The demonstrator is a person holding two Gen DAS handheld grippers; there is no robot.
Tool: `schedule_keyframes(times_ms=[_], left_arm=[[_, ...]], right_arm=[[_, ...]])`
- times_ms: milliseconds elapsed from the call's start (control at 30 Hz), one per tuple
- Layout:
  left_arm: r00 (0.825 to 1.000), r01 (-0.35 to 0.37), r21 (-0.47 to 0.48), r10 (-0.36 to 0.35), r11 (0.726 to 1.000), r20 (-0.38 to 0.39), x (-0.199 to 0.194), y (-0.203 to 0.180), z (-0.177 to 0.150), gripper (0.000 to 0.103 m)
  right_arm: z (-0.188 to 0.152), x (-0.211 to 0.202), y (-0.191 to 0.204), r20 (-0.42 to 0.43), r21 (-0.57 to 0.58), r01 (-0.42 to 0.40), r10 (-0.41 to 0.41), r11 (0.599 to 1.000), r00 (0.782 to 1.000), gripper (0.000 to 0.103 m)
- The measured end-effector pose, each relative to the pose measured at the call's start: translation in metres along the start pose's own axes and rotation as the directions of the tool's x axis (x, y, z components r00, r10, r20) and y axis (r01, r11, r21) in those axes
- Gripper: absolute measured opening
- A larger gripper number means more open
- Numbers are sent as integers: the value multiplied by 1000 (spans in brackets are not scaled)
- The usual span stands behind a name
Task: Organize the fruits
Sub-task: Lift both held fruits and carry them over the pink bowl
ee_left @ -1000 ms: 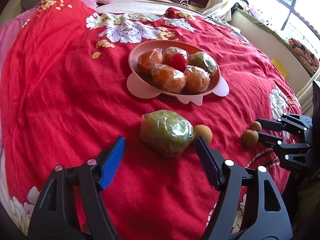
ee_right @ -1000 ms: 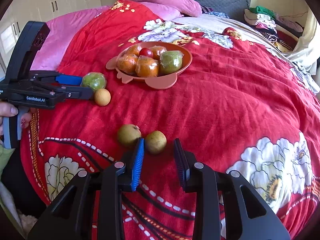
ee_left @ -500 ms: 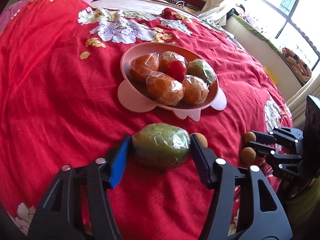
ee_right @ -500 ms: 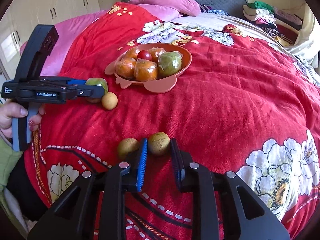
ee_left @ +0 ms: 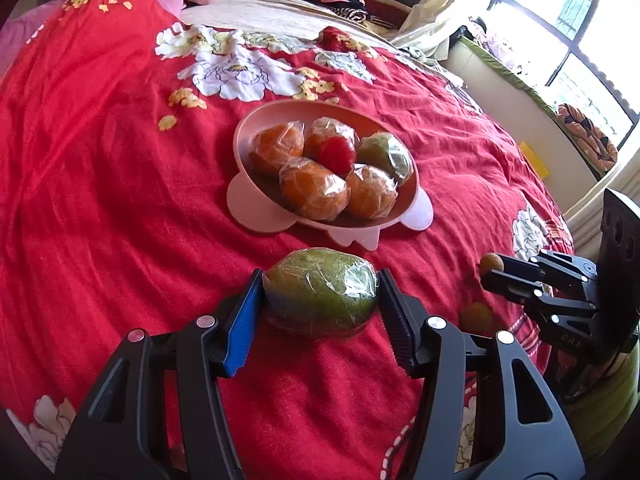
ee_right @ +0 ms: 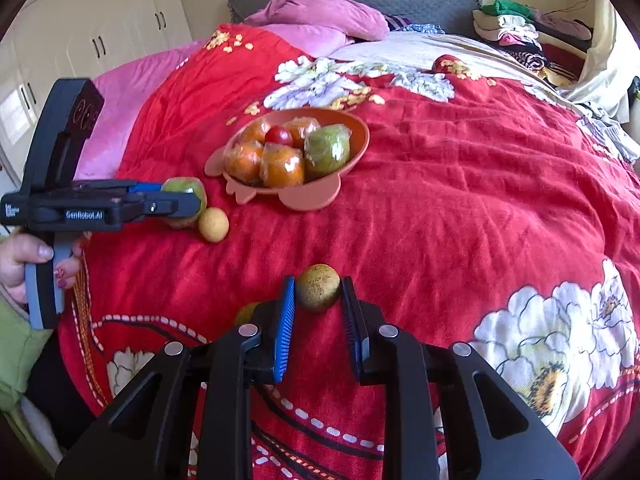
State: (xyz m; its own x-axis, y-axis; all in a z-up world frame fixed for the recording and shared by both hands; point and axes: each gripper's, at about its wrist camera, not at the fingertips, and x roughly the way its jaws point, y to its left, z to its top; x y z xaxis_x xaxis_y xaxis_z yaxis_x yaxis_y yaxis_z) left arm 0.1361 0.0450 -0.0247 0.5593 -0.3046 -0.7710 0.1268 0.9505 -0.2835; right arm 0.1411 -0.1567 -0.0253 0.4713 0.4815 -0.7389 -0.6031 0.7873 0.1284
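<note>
Left hand-held gripper [ee_left: 320, 300] clamped on wrapped green fruit [ee_left: 320, 288], resting on red bedspread [ee_left: 100, 200] just before pink bowl [ee_left: 244, 136] of wrapped fruits. Further right, right hand-held gripper [ee_right: 318, 300] closed on small brown fruit [ee_right: 318, 286], also down on bedspread.

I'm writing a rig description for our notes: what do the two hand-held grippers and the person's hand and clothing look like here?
Each hand-held gripper is matte black with silver pivot bolts and two ribbed pads, one blue and one black: left hand-held gripper, right hand-held gripper. Seen from the side, the left one carries white "GenRobot.AI" lettering, a grey grip and a tall black camera block. The hand gripping it has patterned nail polish, beside light green clothing.
</note>
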Motion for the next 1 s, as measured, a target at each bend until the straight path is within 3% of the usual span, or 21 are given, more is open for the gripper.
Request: schedule_keyframes(times_ms=[500,1000], left_arm=[[999,-26,15,25,1000,37,-13,-5,29,48],[998,-46,49,44,998,54,-6,-12,67,48]], right_arm=[[44,-20,4,119,-7,-29,29,1000,992,22],[64,-3,-3,122,-3,-46,46,999,991,22]])
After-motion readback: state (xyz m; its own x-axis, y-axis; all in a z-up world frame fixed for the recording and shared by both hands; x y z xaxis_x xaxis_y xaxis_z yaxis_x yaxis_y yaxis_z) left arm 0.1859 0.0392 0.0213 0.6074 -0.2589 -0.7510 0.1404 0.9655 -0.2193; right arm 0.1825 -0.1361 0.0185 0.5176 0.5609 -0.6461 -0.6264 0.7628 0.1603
